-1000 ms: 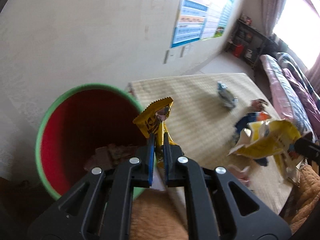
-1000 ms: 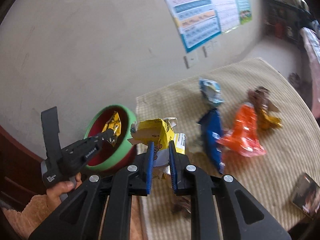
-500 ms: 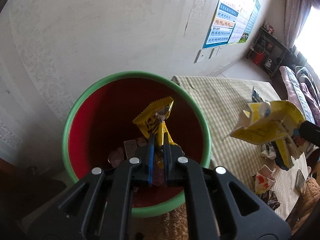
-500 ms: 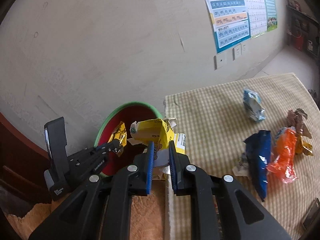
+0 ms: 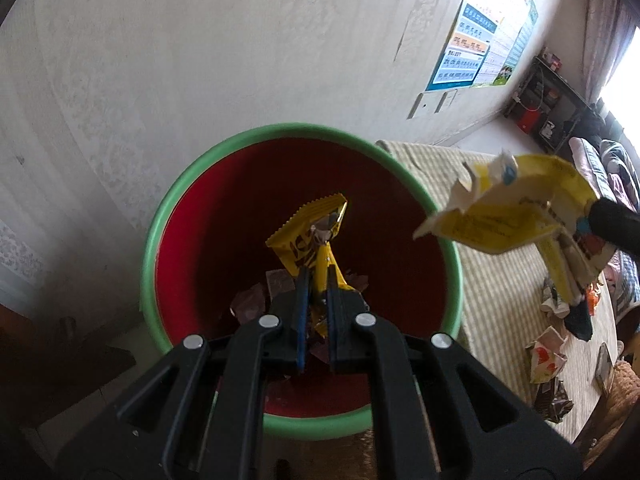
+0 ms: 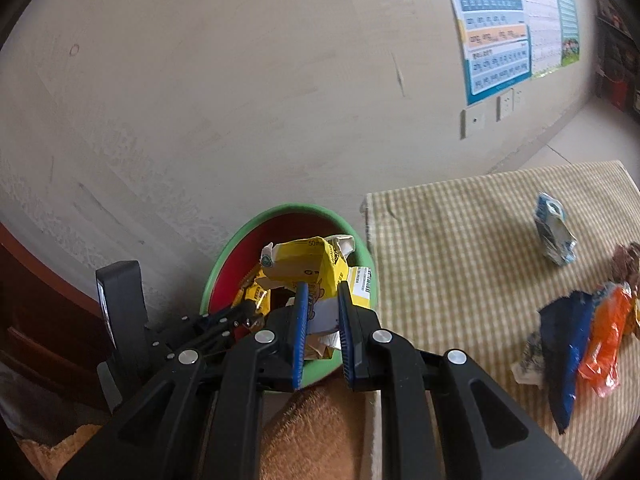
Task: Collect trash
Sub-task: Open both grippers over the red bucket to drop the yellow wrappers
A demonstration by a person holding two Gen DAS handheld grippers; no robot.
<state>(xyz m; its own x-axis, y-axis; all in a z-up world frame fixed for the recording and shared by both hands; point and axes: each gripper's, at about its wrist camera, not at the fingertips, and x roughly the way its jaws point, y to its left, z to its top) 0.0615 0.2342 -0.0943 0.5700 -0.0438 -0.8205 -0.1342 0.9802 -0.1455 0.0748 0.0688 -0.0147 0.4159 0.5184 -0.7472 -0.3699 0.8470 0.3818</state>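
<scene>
A round bin (image 5: 160,232) with a green rim and red inside stands against the wall; brown scraps lie at its bottom. My left gripper (image 5: 315,276) is shut on a yellow snack wrapper (image 5: 308,232), held over the bin's mouth. My right gripper (image 6: 322,294) is shut on a crumpled yellow carton (image 6: 304,266), which hangs above the bin's (image 6: 224,256) right side. In the left wrist view that carton (image 5: 516,212) floats at the bin's right rim. The left gripper (image 6: 250,310) shows in the right wrist view, low over the bin.
A checked cloth-covered table (image 6: 460,248) adjoins the bin. On it lie a blue-white carton (image 6: 554,234), a blue wrapper (image 6: 568,340), an orange wrapper (image 6: 604,340) and brown scraps (image 6: 626,260). The pale wall (image 6: 240,100) rises just behind; a brown plush surface (image 6: 316,432) lies below.
Both grippers have swung from the table side over toward the bin. The yellow wrapper now hangs well inside the bin's mouth, and the carton has come over the bin's right rim.
</scene>
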